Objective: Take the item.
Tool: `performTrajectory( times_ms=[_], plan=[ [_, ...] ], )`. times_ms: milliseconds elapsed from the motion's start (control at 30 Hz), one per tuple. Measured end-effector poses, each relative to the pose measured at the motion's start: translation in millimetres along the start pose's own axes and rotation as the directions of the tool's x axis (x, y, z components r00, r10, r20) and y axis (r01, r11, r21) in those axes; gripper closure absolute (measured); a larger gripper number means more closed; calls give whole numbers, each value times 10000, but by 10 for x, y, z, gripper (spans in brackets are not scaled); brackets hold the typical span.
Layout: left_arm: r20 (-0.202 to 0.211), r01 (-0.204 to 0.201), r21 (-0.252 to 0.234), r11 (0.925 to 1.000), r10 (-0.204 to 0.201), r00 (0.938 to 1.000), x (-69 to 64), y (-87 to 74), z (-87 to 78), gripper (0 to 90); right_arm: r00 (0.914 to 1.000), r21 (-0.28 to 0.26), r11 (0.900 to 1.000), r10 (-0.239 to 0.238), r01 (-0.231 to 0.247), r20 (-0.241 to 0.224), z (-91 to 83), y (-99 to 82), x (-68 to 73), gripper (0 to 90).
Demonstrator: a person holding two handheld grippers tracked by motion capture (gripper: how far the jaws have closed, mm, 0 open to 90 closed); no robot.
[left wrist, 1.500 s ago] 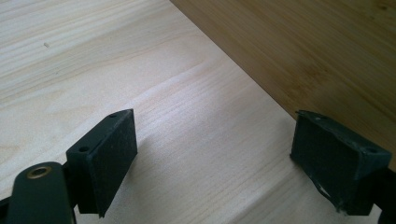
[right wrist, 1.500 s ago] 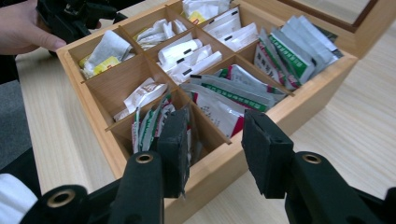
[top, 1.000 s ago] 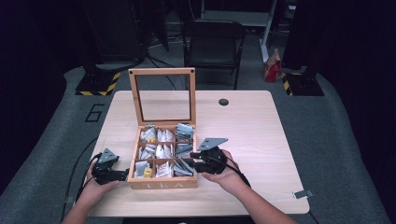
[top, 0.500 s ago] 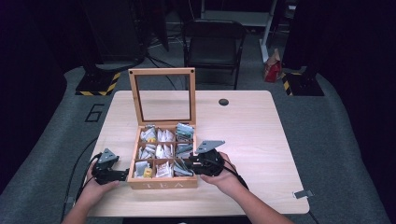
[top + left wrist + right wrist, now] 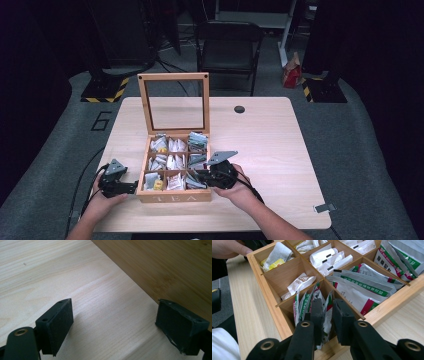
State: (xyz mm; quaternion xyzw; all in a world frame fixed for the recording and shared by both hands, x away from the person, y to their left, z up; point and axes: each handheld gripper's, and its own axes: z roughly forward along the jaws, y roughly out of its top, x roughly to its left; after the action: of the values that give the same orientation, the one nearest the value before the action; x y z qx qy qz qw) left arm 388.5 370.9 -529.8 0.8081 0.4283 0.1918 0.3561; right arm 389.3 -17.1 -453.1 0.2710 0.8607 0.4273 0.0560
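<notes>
A pale wooden table (image 5: 280,150) stands on a grey floor (image 5: 360,130) in a dim room. Beyond the tabletop's far edge sits a black folding chair (image 5: 227,47). Yellow-and-black striped bases (image 5: 102,90) flank it at both far corners, and a red bag (image 5: 291,75) rests near the right one.

The tea box (image 5: 272,298) is showing honey-brown wood, and its sachets (image 5: 362,286) are showing silver-white with green and red bands. The pale, grained table (image 5: 75,277) is contrasting with matte black jaws.
</notes>
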Motion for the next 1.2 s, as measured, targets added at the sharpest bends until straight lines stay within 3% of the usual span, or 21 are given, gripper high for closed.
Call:
performTrajectory(
  times_ms=[700,1200],
  plan=[
    [-2,-18,16,10000,18,10000,1,0,-1,139,9994,190,9997,164,-159,-297,100,-24,-4,844],
    [6,-15,16,10000,15,10000,1,0,-1,139,9996,217,9997,73,-68,-263,106,-23,9,898]
  ],
)
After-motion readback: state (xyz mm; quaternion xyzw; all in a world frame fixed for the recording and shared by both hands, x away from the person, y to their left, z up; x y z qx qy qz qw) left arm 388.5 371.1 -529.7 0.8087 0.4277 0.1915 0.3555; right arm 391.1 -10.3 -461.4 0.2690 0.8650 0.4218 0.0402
